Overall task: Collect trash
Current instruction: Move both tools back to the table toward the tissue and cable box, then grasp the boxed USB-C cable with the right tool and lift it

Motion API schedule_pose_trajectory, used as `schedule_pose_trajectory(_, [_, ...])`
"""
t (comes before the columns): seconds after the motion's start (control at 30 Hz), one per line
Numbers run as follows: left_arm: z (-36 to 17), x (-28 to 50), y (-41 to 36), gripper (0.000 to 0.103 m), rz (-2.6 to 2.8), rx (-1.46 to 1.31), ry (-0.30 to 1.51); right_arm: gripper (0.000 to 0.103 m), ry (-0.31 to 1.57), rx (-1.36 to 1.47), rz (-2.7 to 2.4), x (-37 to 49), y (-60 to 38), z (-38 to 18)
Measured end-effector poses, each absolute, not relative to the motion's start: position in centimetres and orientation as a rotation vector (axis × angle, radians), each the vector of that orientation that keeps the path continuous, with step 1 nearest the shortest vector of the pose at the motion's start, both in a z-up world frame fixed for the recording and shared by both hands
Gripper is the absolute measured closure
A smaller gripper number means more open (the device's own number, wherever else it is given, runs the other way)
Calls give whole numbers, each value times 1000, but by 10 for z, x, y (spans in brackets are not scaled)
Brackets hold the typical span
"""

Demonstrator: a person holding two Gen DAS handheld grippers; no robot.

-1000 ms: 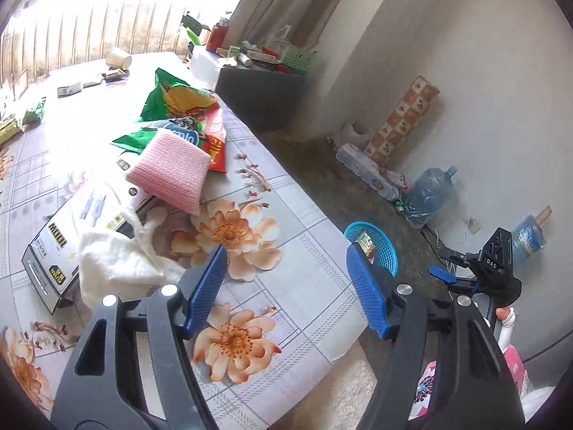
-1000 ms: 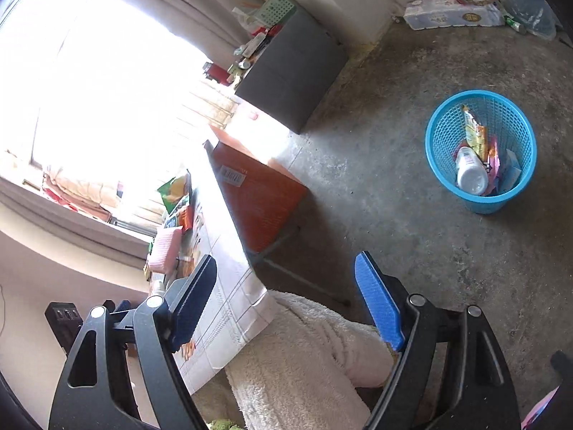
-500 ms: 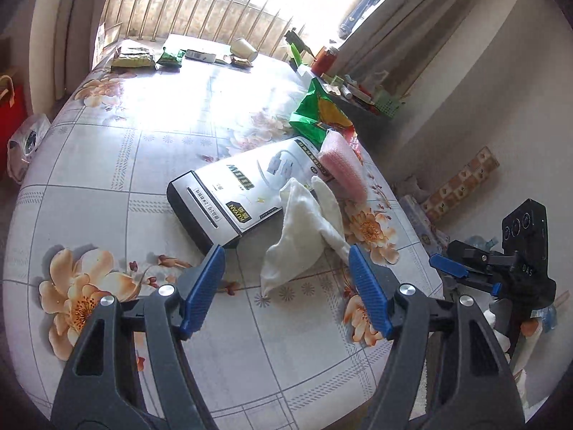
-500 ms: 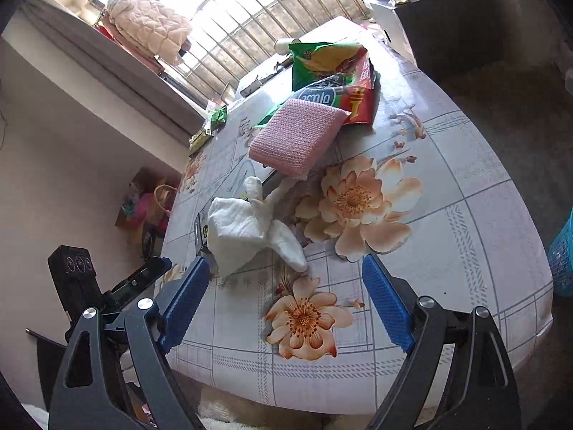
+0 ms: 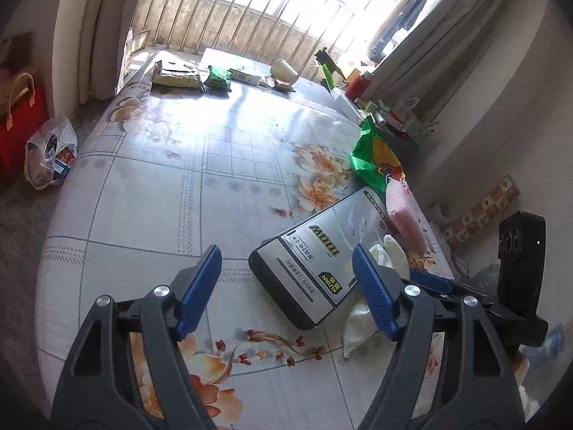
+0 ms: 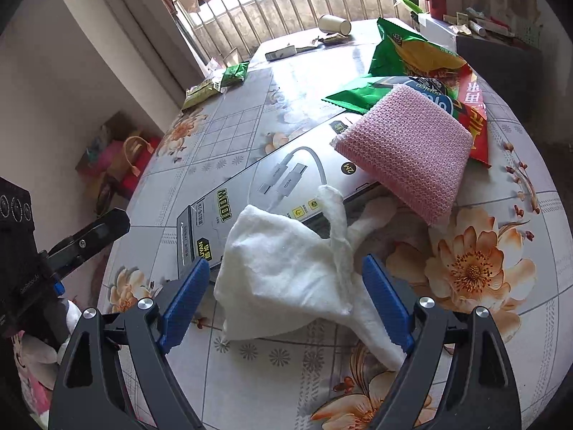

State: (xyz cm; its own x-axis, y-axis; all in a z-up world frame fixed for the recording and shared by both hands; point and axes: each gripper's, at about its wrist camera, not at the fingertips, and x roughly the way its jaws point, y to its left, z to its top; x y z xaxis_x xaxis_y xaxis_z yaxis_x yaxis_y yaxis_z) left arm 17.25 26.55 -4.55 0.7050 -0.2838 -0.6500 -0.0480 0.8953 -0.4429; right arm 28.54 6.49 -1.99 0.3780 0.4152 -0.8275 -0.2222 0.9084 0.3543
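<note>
Right tool point(image 6: 283, 304) over white cloth point(image 6: 286, 272); pink sponge point(image 6: 404, 154) beyond

You have several trash items on the floral surface point(image 6: 476, 326). The crumpled white cloth point(image 6: 286, 272) lies nearest, soft and rumpled, one twisted strip rising from it; it partly overlaps the flat cable box point(image 6: 250, 193) (silver-grey, dark end, printed with a white cable). The pink knitted pad point(image 6: 404, 157) rests tilted on the box's far end and on the snack bags point(image 6: 412, 57), which are green, yellow and red, flattened and overlapping. At the far edge lie a tipped paper cup point(image 6: 335, 23), a small white carton point(image 6: 281, 53) and two green packets point(image 5: 193, 76).
</note>
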Motion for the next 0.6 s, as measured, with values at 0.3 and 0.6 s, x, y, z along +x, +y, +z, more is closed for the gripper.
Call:
schedule_pose_trajectory(0.3, [-78,234,269,34,-182,-528,901,18,1131,404,413,313,55,-26])
schedule_pose_trajectory(0.6, [-91,228,232,68,-335,-471,980,45,1224,515,416,319,57,-51])
